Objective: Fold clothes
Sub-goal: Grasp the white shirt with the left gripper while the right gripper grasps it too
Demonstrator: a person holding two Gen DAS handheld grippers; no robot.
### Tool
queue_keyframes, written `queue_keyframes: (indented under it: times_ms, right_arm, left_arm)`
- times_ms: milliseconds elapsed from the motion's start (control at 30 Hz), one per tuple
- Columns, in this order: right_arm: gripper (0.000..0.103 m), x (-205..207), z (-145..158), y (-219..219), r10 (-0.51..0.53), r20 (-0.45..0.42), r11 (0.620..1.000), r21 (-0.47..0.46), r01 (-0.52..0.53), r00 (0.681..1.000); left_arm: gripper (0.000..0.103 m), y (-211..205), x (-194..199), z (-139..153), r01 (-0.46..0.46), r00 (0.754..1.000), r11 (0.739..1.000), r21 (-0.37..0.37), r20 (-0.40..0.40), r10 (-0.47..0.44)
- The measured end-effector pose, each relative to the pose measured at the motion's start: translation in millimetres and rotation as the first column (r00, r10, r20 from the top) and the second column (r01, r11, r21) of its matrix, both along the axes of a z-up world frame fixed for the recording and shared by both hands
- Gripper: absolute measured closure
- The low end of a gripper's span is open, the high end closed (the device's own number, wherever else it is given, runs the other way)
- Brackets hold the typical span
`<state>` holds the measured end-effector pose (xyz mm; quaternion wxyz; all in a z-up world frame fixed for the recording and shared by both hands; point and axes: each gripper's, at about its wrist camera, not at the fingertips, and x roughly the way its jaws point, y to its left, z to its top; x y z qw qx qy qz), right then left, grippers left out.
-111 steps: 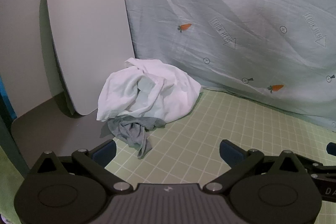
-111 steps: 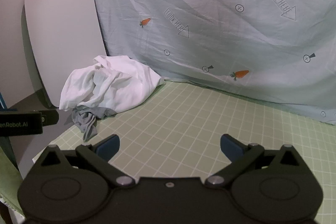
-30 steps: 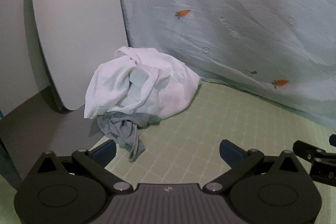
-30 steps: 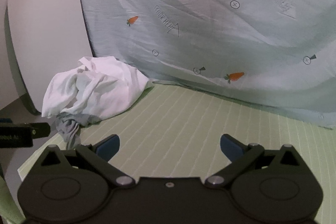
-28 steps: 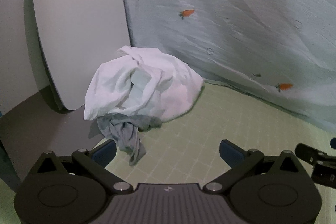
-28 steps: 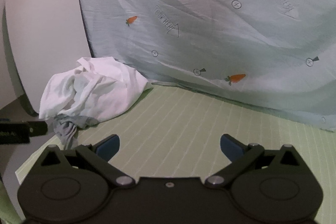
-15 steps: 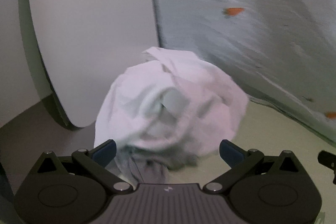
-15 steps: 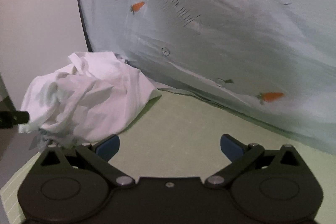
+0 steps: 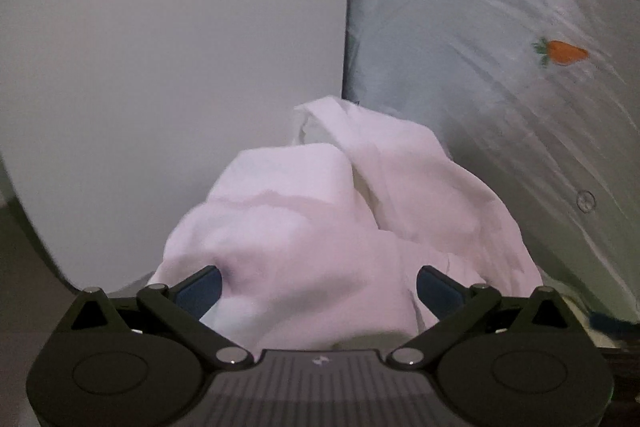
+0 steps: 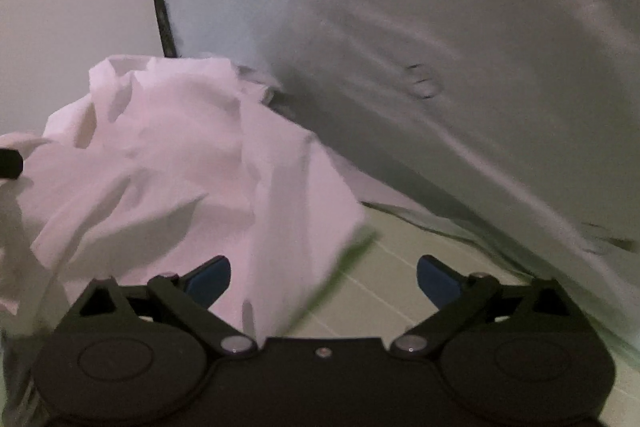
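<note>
A crumpled white garment lies in a heap at the back corner; it also shows in the right wrist view. My left gripper is open with its jaws wide apart, and the white cloth fills the gap between the blue pads. My right gripper is open too, at the heap's right edge, with cloth by its left pad and bare green mat by its right pad. The left gripper's tip pokes in at the far left of the right wrist view. The grey garment under the heap is hidden.
A grey rounded board leans upright behind the heap on the left. A pale blue sheet with carrot prints hangs behind and to the right. A green grid mat covers the table.
Both grippers have moved forward and close to the white heap. It now fills the lower middle of both views, and the grey garment has gone out of sight.
</note>
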<state>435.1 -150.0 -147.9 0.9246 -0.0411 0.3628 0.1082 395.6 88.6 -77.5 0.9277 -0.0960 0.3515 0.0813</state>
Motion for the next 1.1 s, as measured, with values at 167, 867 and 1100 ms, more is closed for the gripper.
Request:
queue_keyframes:
  times_ms: [167, 867, 1100]
  right_arm:
    - [0.041, 44.3, -36.7, 13.0, 0.019, -0.107, 0.998, 0.068, -0.012, 0.994]
    - [0.086, -101.6, -1.8, -86.1, -0.239, -0.087, 0.967, 0.074, 0.245, 0.967]
    - [0.059, -84.5, -7.4, -86.5, -0.25, -0.102, 0.964, 0.068, 0.257, 0.963]
  left_arm:
    - [0.026, -2.4, 6.2, -10.2, -0.038, 0.999, 0.999, 0.013, 0.019, 0.037]
    - [0.062, -41.3, -77.3, 11.3, 0.359, 0.926, 0.919, -0.163, -0.062, -0.373]
    - [0.017, -6.3, -35.7, 21.6, 0.214, 0.975, 0.968, -0.132, 0.091, -0.203]
